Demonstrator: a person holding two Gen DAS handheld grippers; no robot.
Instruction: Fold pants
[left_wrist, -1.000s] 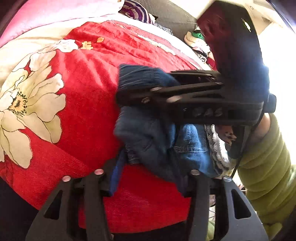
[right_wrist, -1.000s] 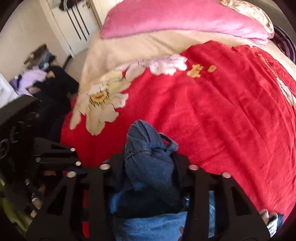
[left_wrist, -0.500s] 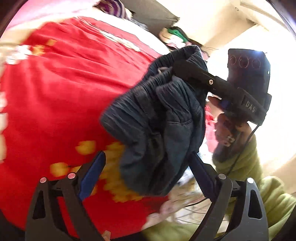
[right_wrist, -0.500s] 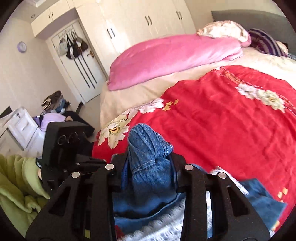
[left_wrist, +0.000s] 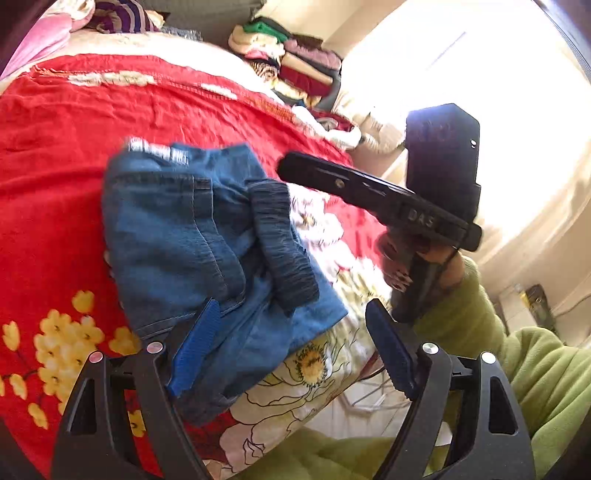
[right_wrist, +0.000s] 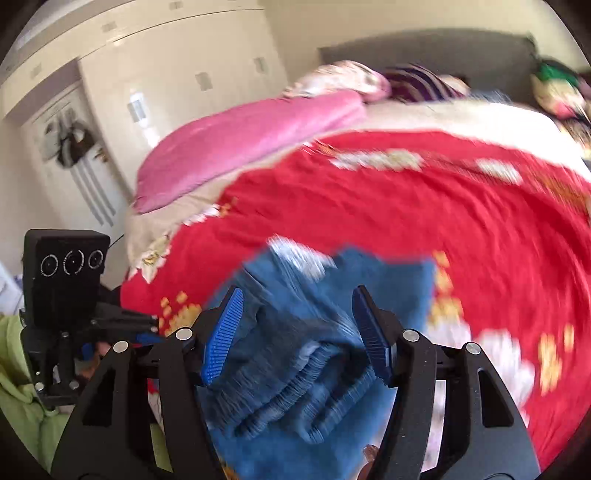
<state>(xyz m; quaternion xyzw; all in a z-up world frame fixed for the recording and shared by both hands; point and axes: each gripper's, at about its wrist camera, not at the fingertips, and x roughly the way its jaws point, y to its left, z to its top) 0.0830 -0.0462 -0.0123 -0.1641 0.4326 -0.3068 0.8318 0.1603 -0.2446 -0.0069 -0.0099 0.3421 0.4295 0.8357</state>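
Note:
The blue denim pants (left_wrist: 199, 236) lie bunched in a loose heap on the red flowered bedspread (left_wrist: 66, 155), elastic waistband (left_wrist: 280, 243) on top. My left gripper (left_wrist: 295, 347) is open, its blue pads spread, just in front of the heap's near edge. In the right wrist view the pants (right_wrist: 295, 332) lie under and between the spread pads of my open right gripper (right_wrist: 295, 328); the view is motion-blurred. The right gripper also shows from the side in the left wrist view (left_wrist: 295, 168), above the heap's right edge.
A pink quilt (right_wrist: 236, 144) and pillows lie at the bed's head. A stack of folded clothes (left_wrist: 295, 62) stands at the far side by a bright window. White wardrobes (right_wrist: 155, 85) line the wall. Green sleeves (left_wrist: 517, 350) show near both grippers.
Both grippers held the pants in the air a moment ago. They have let go, opened, and the pants now lie on the bedspread.

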